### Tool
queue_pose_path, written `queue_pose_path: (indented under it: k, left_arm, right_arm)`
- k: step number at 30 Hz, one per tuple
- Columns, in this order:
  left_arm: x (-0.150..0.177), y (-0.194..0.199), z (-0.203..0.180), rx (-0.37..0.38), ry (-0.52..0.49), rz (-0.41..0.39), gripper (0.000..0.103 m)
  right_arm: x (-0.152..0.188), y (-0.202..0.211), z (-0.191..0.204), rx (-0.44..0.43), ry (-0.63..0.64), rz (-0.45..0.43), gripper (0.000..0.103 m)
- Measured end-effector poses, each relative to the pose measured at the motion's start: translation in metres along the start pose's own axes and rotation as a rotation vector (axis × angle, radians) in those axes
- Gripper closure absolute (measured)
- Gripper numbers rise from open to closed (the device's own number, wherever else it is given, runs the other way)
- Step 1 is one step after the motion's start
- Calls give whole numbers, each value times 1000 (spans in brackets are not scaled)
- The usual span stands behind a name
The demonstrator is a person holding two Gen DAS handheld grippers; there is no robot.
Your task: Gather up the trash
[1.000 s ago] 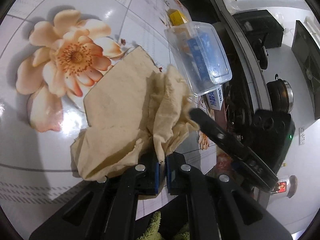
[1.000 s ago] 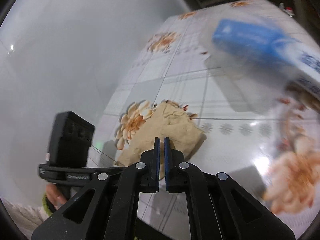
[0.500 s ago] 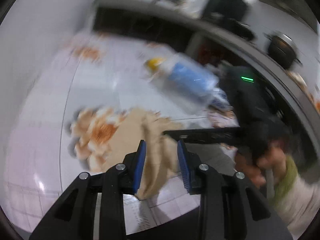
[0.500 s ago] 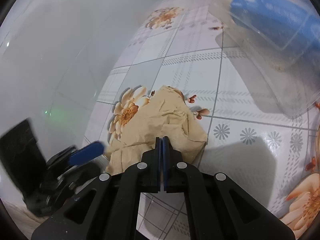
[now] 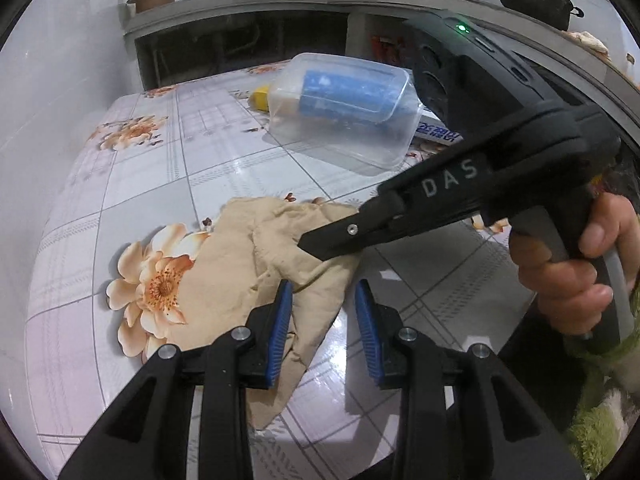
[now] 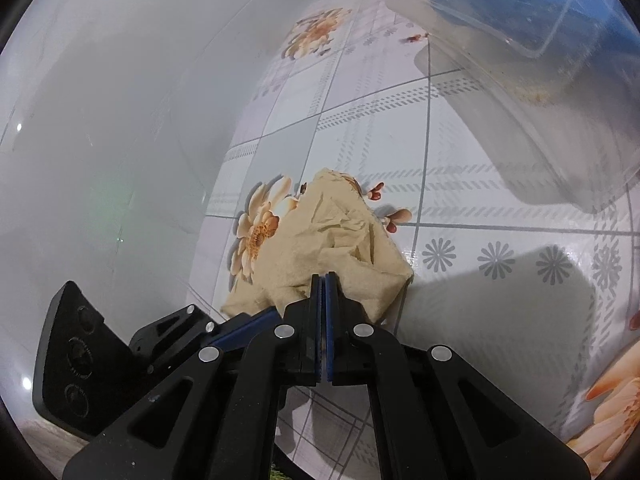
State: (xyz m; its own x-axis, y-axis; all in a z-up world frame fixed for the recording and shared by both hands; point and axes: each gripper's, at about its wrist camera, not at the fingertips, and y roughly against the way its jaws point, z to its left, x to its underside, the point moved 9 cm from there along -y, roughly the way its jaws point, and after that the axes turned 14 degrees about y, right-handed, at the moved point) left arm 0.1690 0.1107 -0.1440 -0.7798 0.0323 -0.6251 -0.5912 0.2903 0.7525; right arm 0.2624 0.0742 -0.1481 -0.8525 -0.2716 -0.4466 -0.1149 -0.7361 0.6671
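Note:
A crumpled beige paper napkin (image 5: pixel 224 280) lies on the flower-patterned table (image 5: pixel 120 200). My left gripper (image 5: pixel 324 316) stands open just above it, and a hanging corner of the napkin sits between the blue pads, near the left one and clear of the right one. My right gripper (image 5: pixel 308 246), held by a hand (image 5: pixel 580 272), comes in from the right with its jaws together and its tip on the napkin's raised folds. In the right wrist view the same gripper (image 6: pixel 322 280) is shut at the napkin (image 6: pixel 328 240); whether a fold is pinched does not show.
A clear plastic container (image 5: pixel 344 108) holding a blue pack lies tilted behind the napkin, large at the top right of the right wrist view (image 6: pixel 520 60). A yellow item (image 5: pixel 260 98) sits beside it. A white wall borders the table's left side; a counter with pots runs behind.
My left gripper let go of the napkin: its jaws went from shut on the paper to apart, and it rolled and drew back. The right gripper sank closer to the napkin.

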Motion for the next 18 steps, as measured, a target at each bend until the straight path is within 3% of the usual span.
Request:
queue_pose_path:
  k: [5,8,10,14,18]
  left_arm:
    - [2,-4,2,-8,26,14,71]
    - [3,-6,1,-32,-3,9,71]
    - [4,-5,-2,-47,-24,6,71]
    - [4,-5,-2,-45,-6,4,72]
    - [1,-5,5,-41,37,1,82]
  right_arm:
    - [7,9,2,30,28,-23,99]
    - [10,28,6,102,87,-47,89]
    - [9,51,11,179,154,-89,74]
    - [-3,107,18,359,276,-201,60]
    - [-24,146,24,544,395,-301,30]
